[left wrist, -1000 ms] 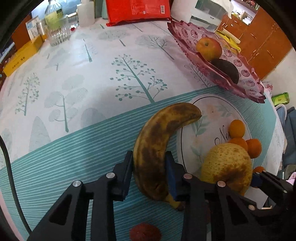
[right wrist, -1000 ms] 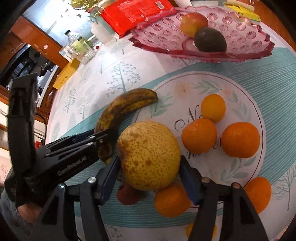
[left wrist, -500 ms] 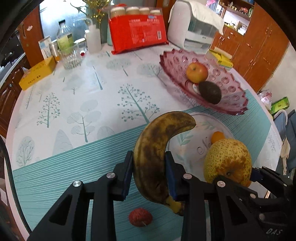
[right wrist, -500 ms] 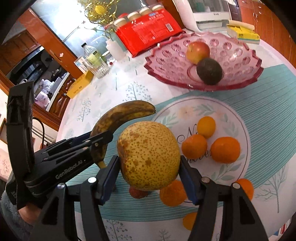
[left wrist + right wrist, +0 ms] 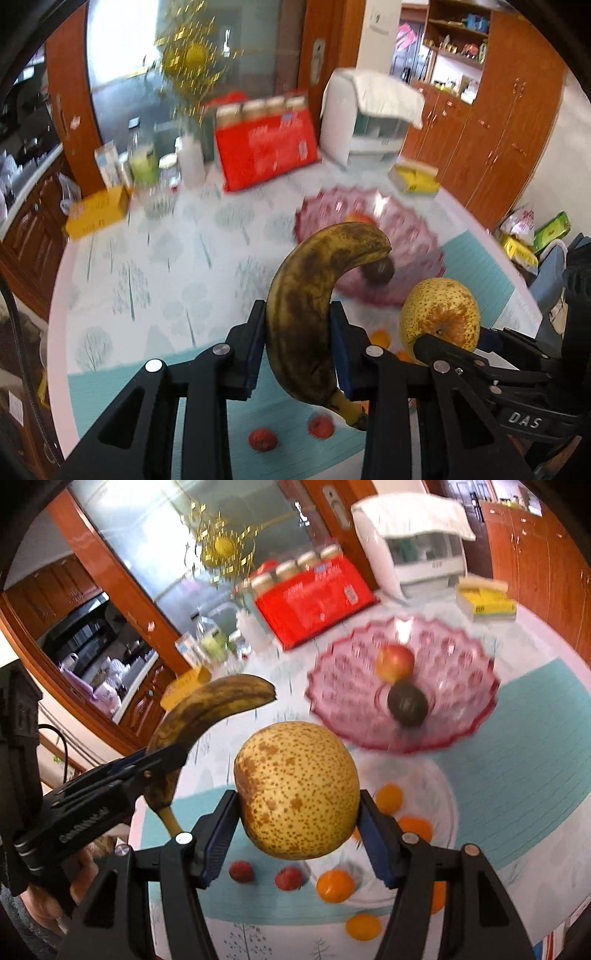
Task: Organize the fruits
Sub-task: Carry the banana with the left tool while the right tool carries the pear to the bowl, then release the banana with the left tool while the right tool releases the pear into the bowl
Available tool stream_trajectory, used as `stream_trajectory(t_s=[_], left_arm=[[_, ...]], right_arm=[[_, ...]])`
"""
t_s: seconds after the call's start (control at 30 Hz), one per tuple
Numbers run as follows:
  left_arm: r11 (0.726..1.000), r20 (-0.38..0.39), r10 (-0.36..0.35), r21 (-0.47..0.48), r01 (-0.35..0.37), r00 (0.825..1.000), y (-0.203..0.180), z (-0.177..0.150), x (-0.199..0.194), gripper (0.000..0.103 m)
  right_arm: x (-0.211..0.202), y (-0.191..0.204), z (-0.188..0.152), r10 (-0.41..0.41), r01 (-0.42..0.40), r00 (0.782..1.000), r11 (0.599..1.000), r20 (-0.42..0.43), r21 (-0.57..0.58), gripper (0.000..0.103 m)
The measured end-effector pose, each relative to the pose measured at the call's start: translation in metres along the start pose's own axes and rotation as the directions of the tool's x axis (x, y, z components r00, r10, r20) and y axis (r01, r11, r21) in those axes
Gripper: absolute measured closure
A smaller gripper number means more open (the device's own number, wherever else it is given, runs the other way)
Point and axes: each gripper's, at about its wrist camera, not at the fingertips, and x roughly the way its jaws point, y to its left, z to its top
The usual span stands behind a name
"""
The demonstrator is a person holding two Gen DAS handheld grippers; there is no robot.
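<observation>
My left gripper is shut on a brown-spotted banana and holds it high above the table. My right gripper is shut on a speckled yellow pear, also lifted; the pear shows at right in the left wrist view, the banana at left in the right wrist view. A pink glass fruit bowl ahead holds an apple and an avocado. Several oranges and two red lychees lie below on the table.
A red package, bottles, a yellow box, a yellow book and a white appliance stand along the table's far side. A white plate lies under the oranges. Wooden cabinets stand to the right.
Both grippers have risen well above the table with the banana and the pear, and tilted up; the bowl and the room beyond now show further below and ahead.
</observation>
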Motion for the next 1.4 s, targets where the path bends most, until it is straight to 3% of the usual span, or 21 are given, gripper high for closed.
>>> stream_trajectory(t_s=[0.27, 0.5, 0.73, 1.13, 1.4], left_arm=[[1.000, 0.072, 0.011, 0.010, -0.011, 0.997, -0.041, 0.068, -0.003, 0.072], [0.999, 0.033, 0.034, -0.044, -0.032, 0.999, -0.071, 0.105, 0.048, 0.072], [0.994, -0.069, 0.084, -0.065, -0.088, 0.994, -0.097, 0.104, 0.126, 0.072], [0.980, -0.213, 0.150, -0.097, -0.174, 0.966, -0.108, 0.076, 0.227, 0.072], [0.984, -0.180, 0.147, -0.071, -0.162, 0.973, -0.117, 0.074, 0.239, 0.071]], right_arm=[[-0.037, -0.024, 0.068, -0.082, 0.081, 0.988, 0.997, 0.130, 0.010, 0.039], [-0.032, -0.069, 0.113, -0.168, 0.161, 0.972, 0.985, 0.165, 0.057, 0.039], [0.016, -0.121, 0.129, -0.225, 0.218, 0.971, 0.972, 0.082, 0.084, 0.039], [0.098, -0.179, 0.111, -0.282, 0.289, 0.954, 0.955, -0.099, 0.060, 0.039], [0.113, -0.170, 0.108, -0.330, 0.327, 0.940, 0.944, -0.089, -0.043, 0.039]])
